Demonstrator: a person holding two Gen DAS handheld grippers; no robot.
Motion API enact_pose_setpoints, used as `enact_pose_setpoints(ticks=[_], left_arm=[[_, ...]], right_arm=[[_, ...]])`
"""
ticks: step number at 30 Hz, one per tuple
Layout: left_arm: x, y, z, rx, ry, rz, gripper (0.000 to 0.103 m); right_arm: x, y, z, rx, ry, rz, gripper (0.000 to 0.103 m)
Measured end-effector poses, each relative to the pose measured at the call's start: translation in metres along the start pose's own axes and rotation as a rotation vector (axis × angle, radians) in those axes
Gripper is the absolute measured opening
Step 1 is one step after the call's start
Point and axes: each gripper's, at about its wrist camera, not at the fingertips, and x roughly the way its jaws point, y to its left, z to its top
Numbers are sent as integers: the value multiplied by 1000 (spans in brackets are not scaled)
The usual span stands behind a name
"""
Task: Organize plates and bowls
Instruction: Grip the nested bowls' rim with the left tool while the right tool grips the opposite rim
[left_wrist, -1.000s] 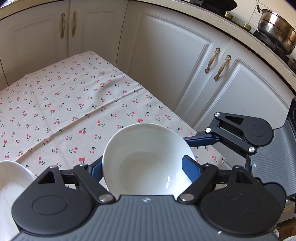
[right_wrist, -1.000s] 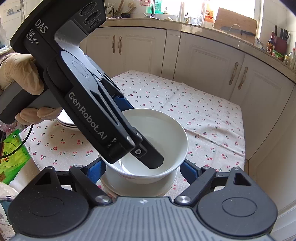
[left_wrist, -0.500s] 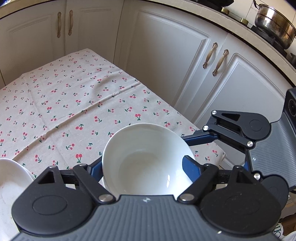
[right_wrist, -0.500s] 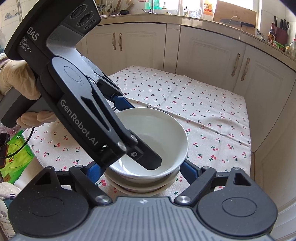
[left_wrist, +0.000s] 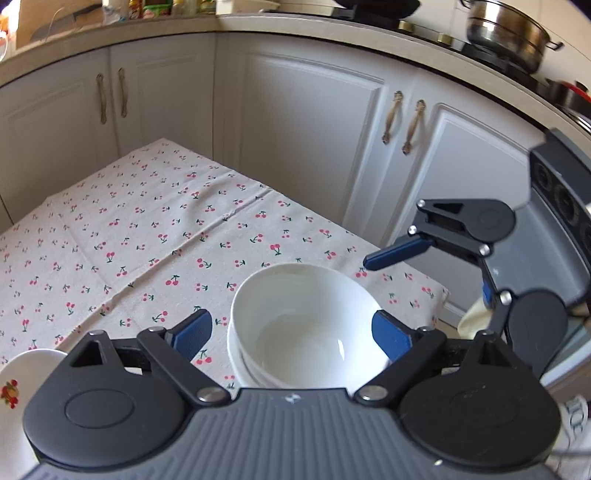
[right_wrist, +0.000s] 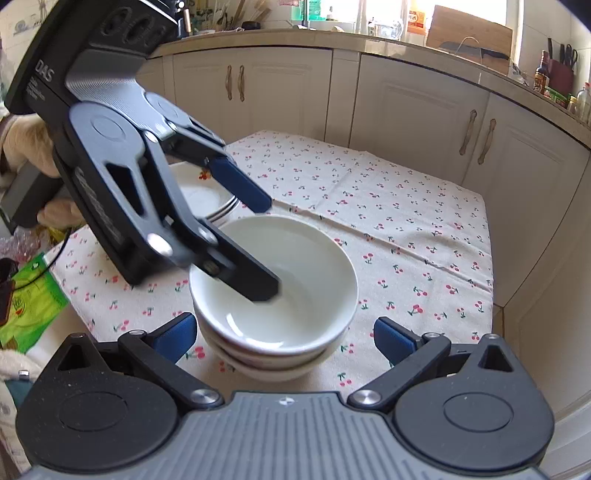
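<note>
A stack of white bowls stands near the front edge of the cherry-print tablecloth, with the top bowl nested in the ones below. My left gripper reaches in from the upper left. Its jaws are opening across the bowl's wall, one finger inside the bowl and the other beyond the rim, neither pressing. In its own view my left gripper straddles the bowl. My right gripper is opening too, its blue pads off both sides of the stack. My right gripper also shows at the right.
A pile of white plates with a fruit print sits behind the bowls to the left; one plate shows at the lower left. Cream cabinets close off the table's far sides. A green bag lies off the table's left edge.
The top bowl came down from just above the stack and sits nested in it. Both grippers' jaws have spread wider, and the left one has let go and drawn back a little.
</note>
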Motion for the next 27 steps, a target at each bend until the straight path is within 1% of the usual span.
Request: enact_pose_setpoints(ticks=[3,5,10,15,19,20,22,27], left_arm=[[-11,2,-15,58,12,-5,96],[-12,4,-26,79,45,-10,96],[6,5,-47,144,135,-14,96],[31,8,-51,205,159,-25,95],[44,13,-49,236,180,-52,94],[47,14,-48,241,184,-55,93],[50,16,-47,251,188,-72,88],[55,15,-44,288,190,-121,88]], right_arm=[[1,1,-6,-36,29,10,103],[5,2,-10,-69,47,8,103],[25,0,-12,-110,98,36,103],[43,-3,-7,-143,128,56,103],[53,-7,-1,-171,141,83,103],[54,-8,0,-175,142,93,103],[56,-10,2,-183,151,115,103],[56,-14,5,-211,161,149,102]])
